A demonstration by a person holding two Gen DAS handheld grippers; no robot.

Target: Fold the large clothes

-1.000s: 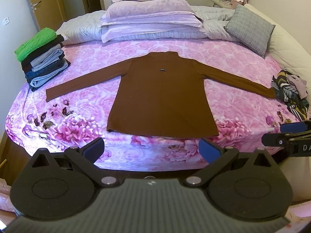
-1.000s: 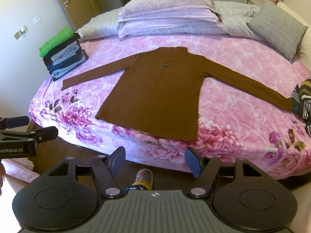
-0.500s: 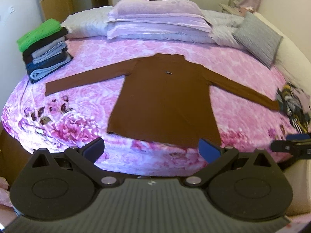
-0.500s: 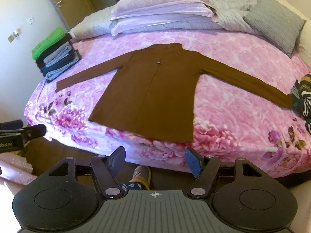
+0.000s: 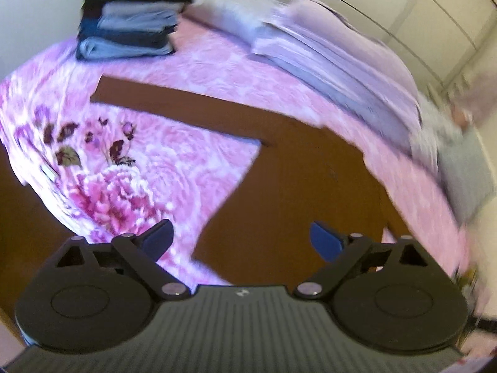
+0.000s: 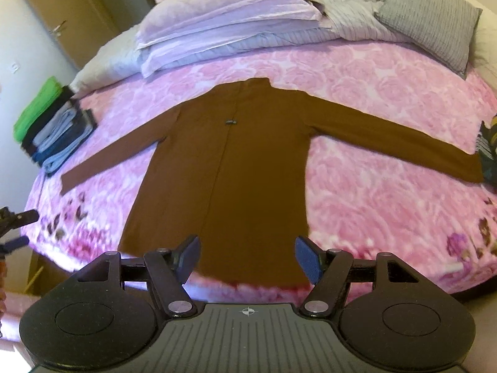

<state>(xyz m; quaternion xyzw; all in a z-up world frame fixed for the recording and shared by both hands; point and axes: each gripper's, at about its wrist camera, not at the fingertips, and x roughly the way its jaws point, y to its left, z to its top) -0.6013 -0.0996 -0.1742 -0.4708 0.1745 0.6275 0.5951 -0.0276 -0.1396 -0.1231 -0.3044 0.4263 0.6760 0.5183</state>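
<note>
A brown long-sleeved top (image 6: pixel 236 168) lies flat on the pink flowered bed (image 6: pixel 372 186), sleeves spread left and right, hem at the near edge. My right gripper (image 6: pixel 247 256) hovers over the hem's middle, jaws wide and empty. The left wrist view is blurred and tilted. There my left gripper (image 5: pixel 240 239) hangs above the top's (image 5: pixel 295 192) left hem corner, its jaws wide but closing, with no cloth pressed between the pads. The left sleeve (image 5: pixel 174 105) runs up to the left. The left gripper's fingertips (image 6: pixel 18 217) show at the left edge of the right wrist view.
A stack of folded clothes (image 6: pixel 52 130) with a green piece on top sits at the bed's left side. Lilac pillows and bedding (image 6: pixel 230 25) and a grey cushion (image 6: pixel 431 15) lie at the head. Patterned clothes (image 6: pixel 487 146) lie by the right sleeve's cuff.
Both grippers have come in closer and lower over the bed. The left one has swung left toward the hem's left corner and rolled, so its view tilts. The top lies as before.
</note>
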